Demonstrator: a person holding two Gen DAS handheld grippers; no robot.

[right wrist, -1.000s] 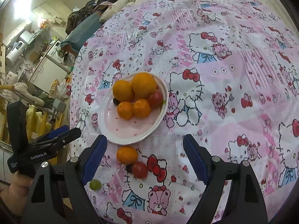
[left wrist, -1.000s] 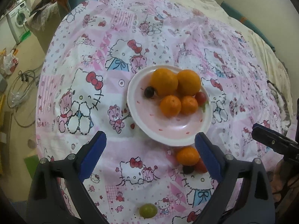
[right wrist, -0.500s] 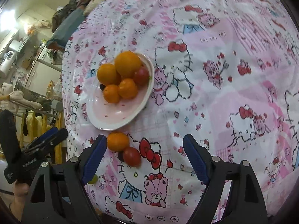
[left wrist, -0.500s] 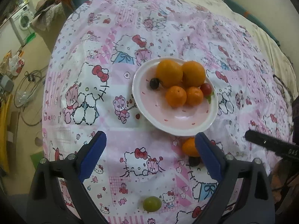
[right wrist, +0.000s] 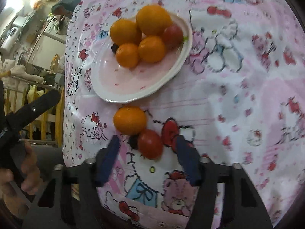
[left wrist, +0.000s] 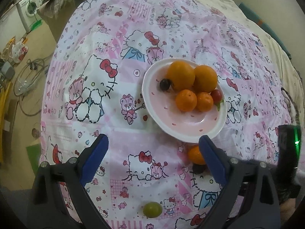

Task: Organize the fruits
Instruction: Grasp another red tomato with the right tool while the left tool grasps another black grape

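Closing in, the right gripper [right wrist: 146,148] has dropped low since a second ago, its jaws released and spread around a red tomato [right wrist: 150,144] lying on the bed cover [right wrist: 228,95] beside a loose orange [right wrist: 130,120], just short of the plate [right wrist: 133,95]. Pickup seems imminent. The left gripper [left wrist: 152,162] hangs with jaws released above a green grape [left wrist: 152,209]. No readable writing.

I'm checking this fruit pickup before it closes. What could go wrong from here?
The right gripper is open around the red tomato, which touches a dark grape and the loose orange; closing may nudge either so it rolls. The tomato looks soft, so a hard squeeze might bruise it. The plate already has fruit piled at its far side, so added fruit could roll.
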